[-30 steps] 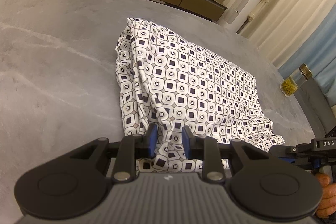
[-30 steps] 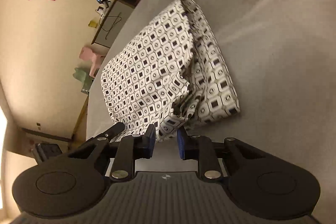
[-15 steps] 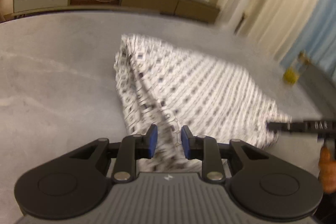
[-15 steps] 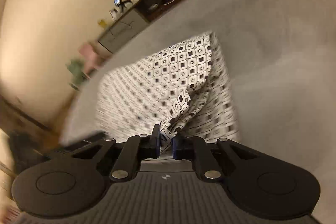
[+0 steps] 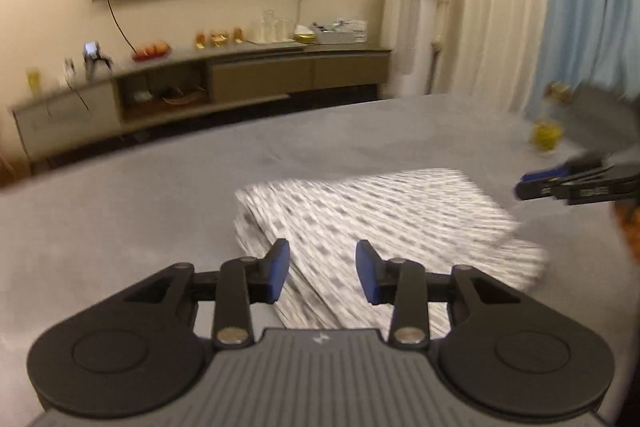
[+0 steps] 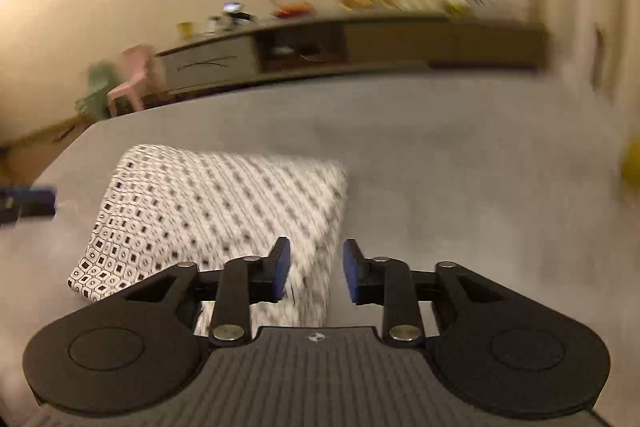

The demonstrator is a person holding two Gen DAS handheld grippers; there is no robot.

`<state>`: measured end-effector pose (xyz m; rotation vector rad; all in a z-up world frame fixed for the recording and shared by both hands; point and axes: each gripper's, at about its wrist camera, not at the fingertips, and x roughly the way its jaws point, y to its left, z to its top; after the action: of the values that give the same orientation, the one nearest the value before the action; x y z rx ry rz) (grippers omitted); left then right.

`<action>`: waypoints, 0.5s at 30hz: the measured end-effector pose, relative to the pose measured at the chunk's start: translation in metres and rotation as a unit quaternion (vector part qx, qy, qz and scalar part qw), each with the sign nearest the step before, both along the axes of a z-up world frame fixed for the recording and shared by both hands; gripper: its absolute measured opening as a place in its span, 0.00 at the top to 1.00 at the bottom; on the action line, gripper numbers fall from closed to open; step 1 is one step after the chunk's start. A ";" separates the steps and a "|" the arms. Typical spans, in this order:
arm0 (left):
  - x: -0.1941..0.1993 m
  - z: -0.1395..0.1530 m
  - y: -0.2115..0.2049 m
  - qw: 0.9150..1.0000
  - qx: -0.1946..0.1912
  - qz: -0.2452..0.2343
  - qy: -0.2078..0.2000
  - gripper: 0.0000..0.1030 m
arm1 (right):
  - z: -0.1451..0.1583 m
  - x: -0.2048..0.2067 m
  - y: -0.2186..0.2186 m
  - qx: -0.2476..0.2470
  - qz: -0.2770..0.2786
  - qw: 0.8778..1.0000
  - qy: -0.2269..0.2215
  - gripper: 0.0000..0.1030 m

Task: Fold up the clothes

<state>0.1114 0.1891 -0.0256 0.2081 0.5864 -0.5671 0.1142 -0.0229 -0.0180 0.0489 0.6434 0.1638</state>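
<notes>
Folding looks close to finished: the patterned cloth [image 5: 372,223] lies as a flat, layered rectangle on the grey table [image 5: 120,211], nearer its front edge, away from the far edge by the sideboard [image 5: 256,75]. Both tongs hang above it with nothing between them: left gripper [image 5: 322,269] spread wide, right gripper [image 6: 314,267] spread over the cloth's right edge. I'd judge the next move another fold or a smoothing press. Thin, limp fabric, black-and-white geometric print; matte, stone-like tabletop.
</notes>
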 end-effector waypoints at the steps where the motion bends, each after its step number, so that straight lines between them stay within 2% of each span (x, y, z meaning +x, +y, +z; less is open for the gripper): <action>1: 0.010 -0.006 -0.002 1.000 0.001 0.006 0.007 0.65 | -0.001 0.013 0.009 -0.023 0.026 0.999 -0.003 0.68; 6: 0.063 -0.034 -0.015 0.998 0.008 0.037 0.045 0.65 | -0.024 0.075 0.046 -0.136 0.122 0.983 -0.014 0.68; 9: 0.094 -0.051 -0.022 0.996 0.012 0.056 0.067 0.65 | -0.040 0.095 0.047 -0.168 0.161 0.973 -0.005 0.69; 12: 0.112 -0.066 -0.013 0.992 -0.001 0.075 0.099 0.66 | -0.041 0.109 0.029 -0.124 0.165 0.978 0.012 0.69; 14: 0.111 -0.064 -0.012 0.992 0.011 0.072 0.101 0.66 | -0.041 0.113 0.010 -0.078 0.156 0.984 0.024 0.67; 15: 0.110 -0.062 -0.013 0.992 0.018 0.072 0.103 0.66 | -0.043 0.115 0.001 -0.055 0.149 0.987 0.025 0.63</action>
<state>0.2216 0.1763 -0.0871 0.1406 0.8051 -0.4401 0.2293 -0.0215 -0.0615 -0.1503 0.7071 0.4174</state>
